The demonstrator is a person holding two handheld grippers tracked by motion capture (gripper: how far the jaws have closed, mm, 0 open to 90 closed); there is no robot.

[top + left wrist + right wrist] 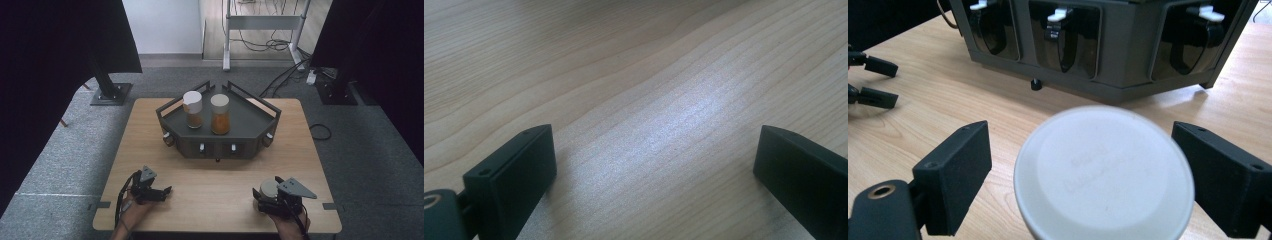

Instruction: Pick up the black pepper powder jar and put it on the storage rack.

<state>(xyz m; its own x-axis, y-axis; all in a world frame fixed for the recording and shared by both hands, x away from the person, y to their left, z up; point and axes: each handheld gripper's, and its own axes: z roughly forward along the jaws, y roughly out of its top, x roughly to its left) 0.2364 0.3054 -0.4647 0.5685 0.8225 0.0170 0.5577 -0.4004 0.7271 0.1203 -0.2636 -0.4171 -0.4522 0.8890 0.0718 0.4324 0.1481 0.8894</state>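
A jar with a white lid stands on the wooden table between the jaws of my right gripper. Table shows between the lid and the left-hand jaw; the lid overlaps the other jaw. In the high view this jar and the right gripper are near the front right edge. My left gripper rests at the front left, pointing right. Its jaws stand wide apart over bare wood in the left gripper view. Two more white-lidded jars of brown and orange spice stand on a dark rack.
The rack sits mid-table at the back with raised rails and several hooks along its front face. The left gripper's fingers show at the far left of the right gripper view. Black stands and cables are on the floor beyond the table.
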